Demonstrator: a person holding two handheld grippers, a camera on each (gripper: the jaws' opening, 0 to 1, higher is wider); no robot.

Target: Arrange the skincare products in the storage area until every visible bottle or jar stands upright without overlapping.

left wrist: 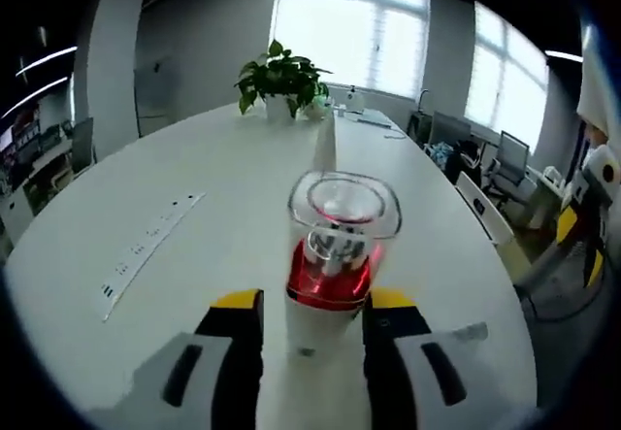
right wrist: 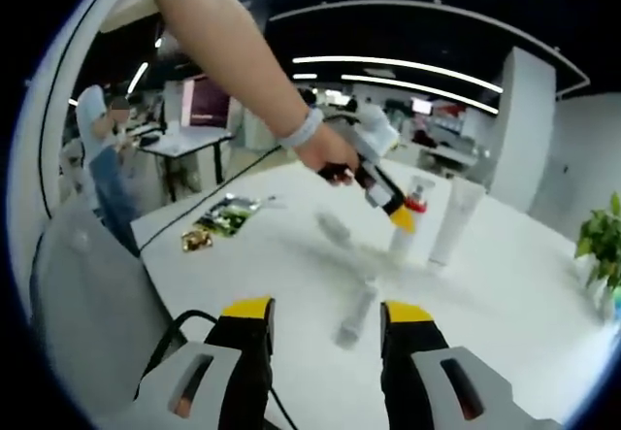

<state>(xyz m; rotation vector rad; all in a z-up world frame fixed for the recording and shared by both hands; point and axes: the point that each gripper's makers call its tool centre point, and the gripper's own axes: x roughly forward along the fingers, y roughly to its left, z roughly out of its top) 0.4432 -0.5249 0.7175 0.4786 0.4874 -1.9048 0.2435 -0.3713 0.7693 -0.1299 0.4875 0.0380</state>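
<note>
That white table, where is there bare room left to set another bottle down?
The table is bare between the power strip and the red-collared bottle held in the left claw, and on toward the potted plant. In the right gripper view it is crowded: a lying bottle, a white tube and foil packets.

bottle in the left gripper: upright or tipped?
Upright: the bottle stands on the table, clear cap up, between the left gripper fingers.
</note>
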